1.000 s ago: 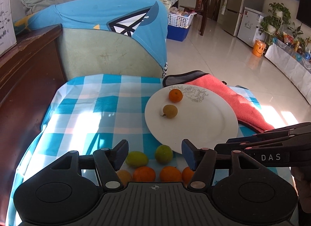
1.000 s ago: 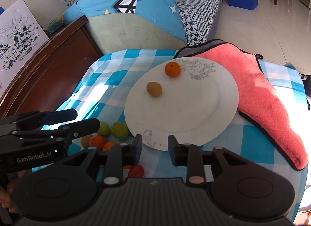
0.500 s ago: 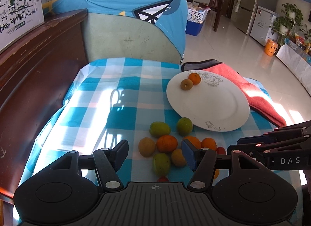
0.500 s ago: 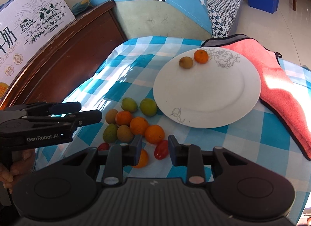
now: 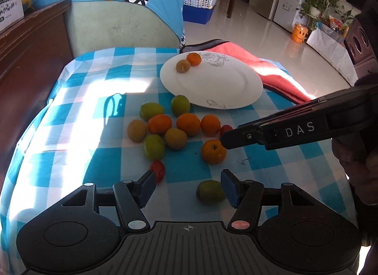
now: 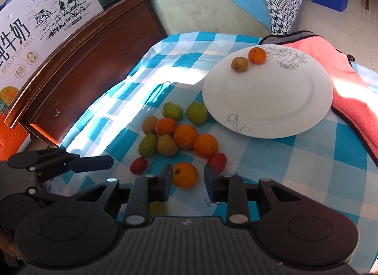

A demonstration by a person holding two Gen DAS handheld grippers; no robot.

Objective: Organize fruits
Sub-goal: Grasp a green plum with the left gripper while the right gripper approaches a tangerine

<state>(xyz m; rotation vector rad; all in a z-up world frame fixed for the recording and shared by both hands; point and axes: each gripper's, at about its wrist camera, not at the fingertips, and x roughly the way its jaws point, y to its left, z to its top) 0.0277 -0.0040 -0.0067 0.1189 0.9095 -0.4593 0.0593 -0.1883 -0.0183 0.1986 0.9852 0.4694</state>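
Observation:
A white plate (image 5: 226, 90) (image 6: 295, 109) on the checked tablecloth holds an orange (image 5: 194, 59) (image 6: 257, 55) and a brown fruit (image 5: 182, 66) (image 6: 239, 64). Several loose oranges, green and brown fruits and small red tomatoes lie in a cluster (image 5: 174, 128) (image 6: 179, 135) in front of the plate. My left gripper (image 5: 188, 188) is open, with a green fruit (image 5: 209, 191) beside its right finger. My right gripper (image 6: 186, 179) is open, its fingers on either side of a lone orange (image 6: 185, 175) (image 5: 213, 151), apart from it.
A pink towel (image 5: 264, 67) (image 6: 354, 81) lies under the plate's right side. A dark wooden cabinet (image 6: 78, 69) stands left of the table, with a milk carton box (image 6: 40, 22) on it. A sofa with a blue cover (image 5: 118, 7) stands behind the table.
Both grippers have pulled back towards the table's near edge, so more loose fruit shows. The right gripper now straddles the lone orange. Both stay open.

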